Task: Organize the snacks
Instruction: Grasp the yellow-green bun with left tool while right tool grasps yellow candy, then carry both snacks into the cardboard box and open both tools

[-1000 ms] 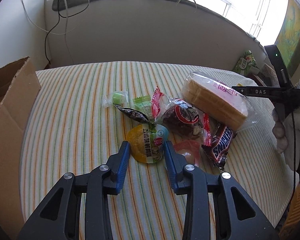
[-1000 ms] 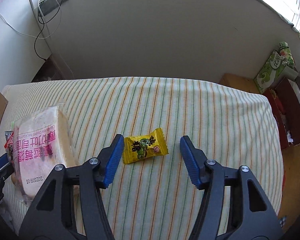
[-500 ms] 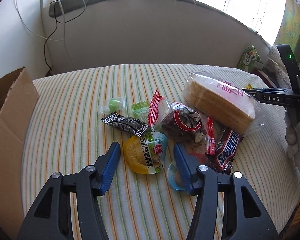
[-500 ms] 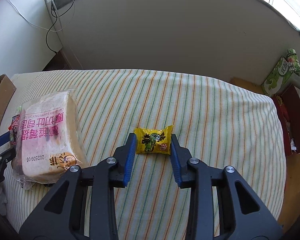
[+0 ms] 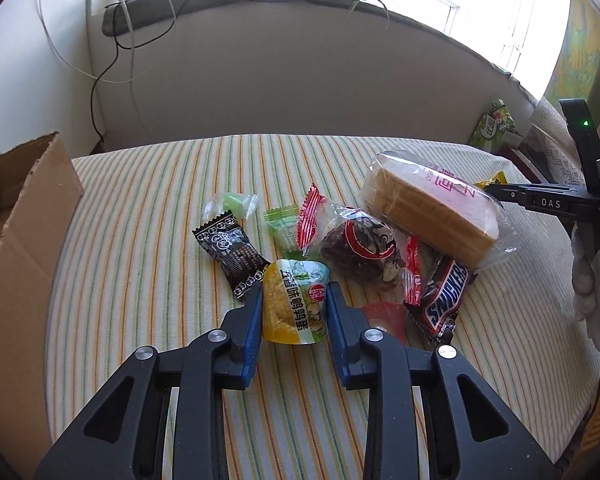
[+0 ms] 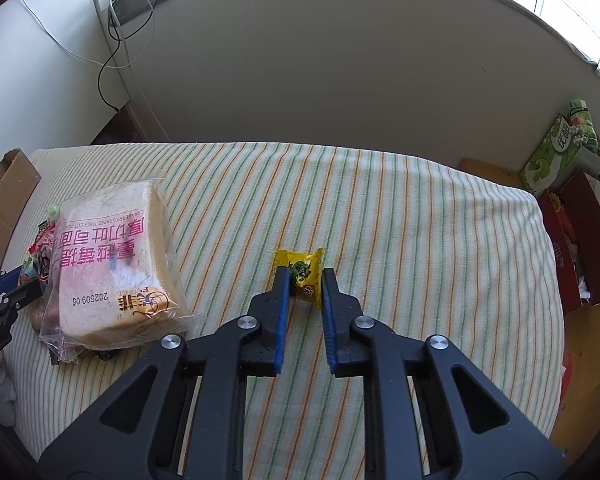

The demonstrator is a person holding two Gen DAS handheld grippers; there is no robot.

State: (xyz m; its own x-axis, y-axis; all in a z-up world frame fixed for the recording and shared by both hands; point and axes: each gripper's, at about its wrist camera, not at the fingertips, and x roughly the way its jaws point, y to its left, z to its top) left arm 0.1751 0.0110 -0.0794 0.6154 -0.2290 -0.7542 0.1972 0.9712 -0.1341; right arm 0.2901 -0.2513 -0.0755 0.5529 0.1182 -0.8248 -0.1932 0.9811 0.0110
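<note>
My left gripper (image 5: 294,294) is shut on a yellow-green quail egg packet (image 5: 294,304) and holds it above the striped tablecloth (image 5: 140,280). Behind it lie a black sachet (image 5: 232,252), green candies (image 5: 286,228), a red-labelled dark snack bag (image 5: 360,250), a Snickers bar (image 5: 444,296) and a bagged bread loaf (image 5: 428,210). My right gripper (image 6: 305,280) is shut on a small yellow candy packet (image 6: 302,270) over the tablecloth (image 6: 420,248). The bread loaf (image 6: 112,260) lies to its left.
An open cardboard box (image 5: 16,240) stands at the table's left edge. A green tissue box (image 6: 560,148) and a red box (image 6: 580,248) sit beyond the right edge. A pale wall (image 6: 320,72) runs along the far side.
Both grippers have closed: the left one onto the yellow-green packet, the right one onto the yellow candy. Both packets now sit turned and raised between the pads.
</note>
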